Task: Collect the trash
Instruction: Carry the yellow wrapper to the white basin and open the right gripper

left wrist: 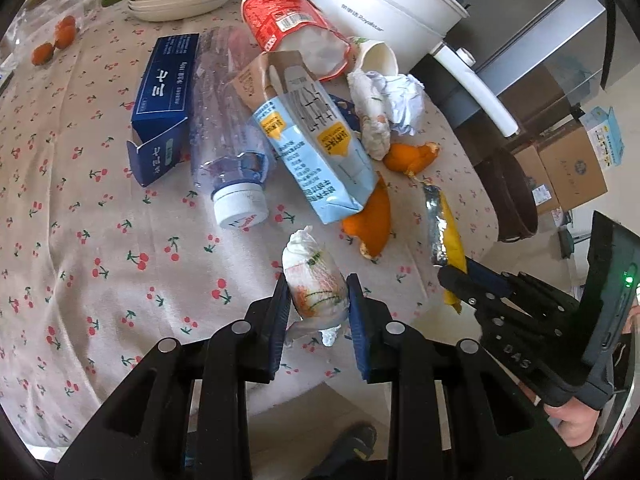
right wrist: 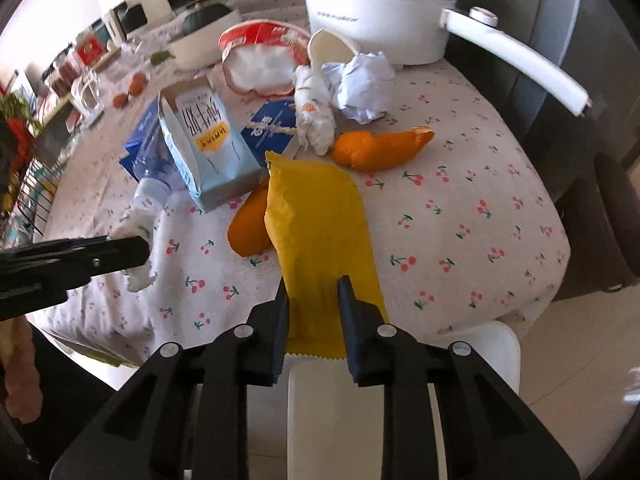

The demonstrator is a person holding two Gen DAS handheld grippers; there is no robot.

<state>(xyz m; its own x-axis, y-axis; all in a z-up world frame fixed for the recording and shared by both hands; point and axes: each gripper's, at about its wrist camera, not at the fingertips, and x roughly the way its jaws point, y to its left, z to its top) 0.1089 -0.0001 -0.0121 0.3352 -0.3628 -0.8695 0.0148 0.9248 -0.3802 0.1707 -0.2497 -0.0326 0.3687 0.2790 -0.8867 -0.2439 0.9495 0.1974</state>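
- Left gripper (left wrist: 319, 296) jaws clenched a crumpled printed tissue (left wrist: 316, 284) near the table's (left wrist: 80, 240) front edge.
- Right gripper (right wrist: 312, 296) jaws clamped a yellow snack wrapper (right wrist: 316, 220).
- Opened milk carton (left wrist: 316, 140) lay among the litter, contents unseen.

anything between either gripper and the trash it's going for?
No. The left gripper already clamps the crumpled tissue wad, and the right gripper clamps the yellow wrapper. No bin is in view.

The white pot (left wrist: 384, 4) is cut off by the top edge, and the milk carton (left wrist: 316, 140) hides part of an orange peel (left wrist: 370, 220).
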